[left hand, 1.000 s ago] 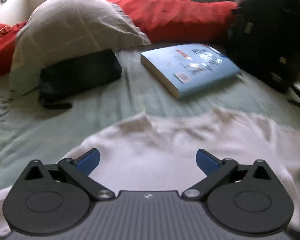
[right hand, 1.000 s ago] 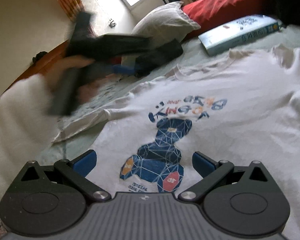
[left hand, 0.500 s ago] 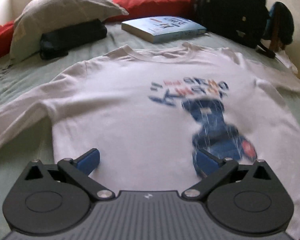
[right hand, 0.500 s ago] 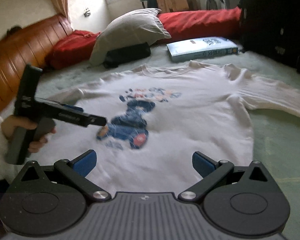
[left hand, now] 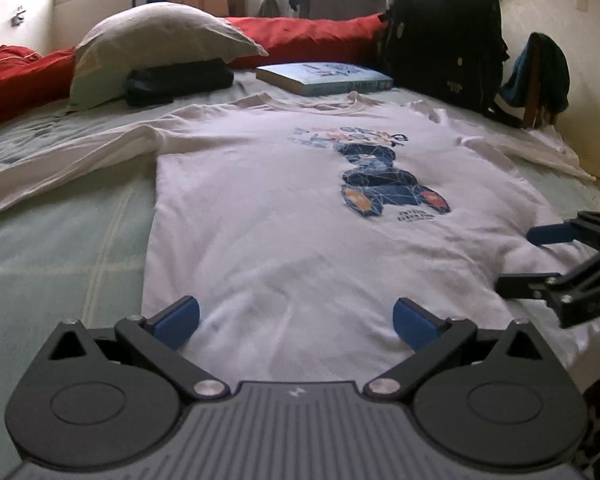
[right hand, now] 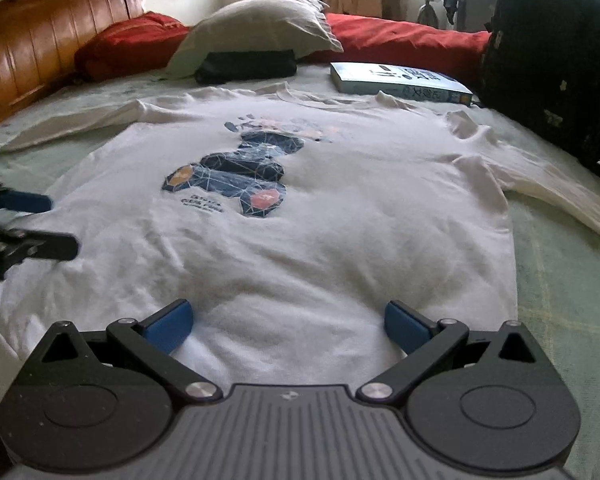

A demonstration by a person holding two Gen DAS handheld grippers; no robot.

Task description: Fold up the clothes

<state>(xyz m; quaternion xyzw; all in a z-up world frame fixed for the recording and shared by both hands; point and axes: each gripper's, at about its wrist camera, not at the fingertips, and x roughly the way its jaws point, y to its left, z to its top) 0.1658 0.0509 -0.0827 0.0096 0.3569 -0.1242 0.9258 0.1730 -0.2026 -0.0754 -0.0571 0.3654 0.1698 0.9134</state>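
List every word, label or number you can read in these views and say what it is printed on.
None reads clearly.
White shirt: coloured lettering above the blue graphic, too blurred to read.
White shirt: small dark lines under the graphic, too small.
Blue book: print on cover and spine, illegible.
Left gripper and right gripper: only a small pale logo mark, no text.

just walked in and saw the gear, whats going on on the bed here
A person holds a two-finger gripper in each hand over a white long-sleeved shirt spread flat, print side up, on the bed. The left gripper and right gripper are both open at the bottom hem, gripping nothing. No fold has been made yet; both sleeves lie stretched out to the sides.
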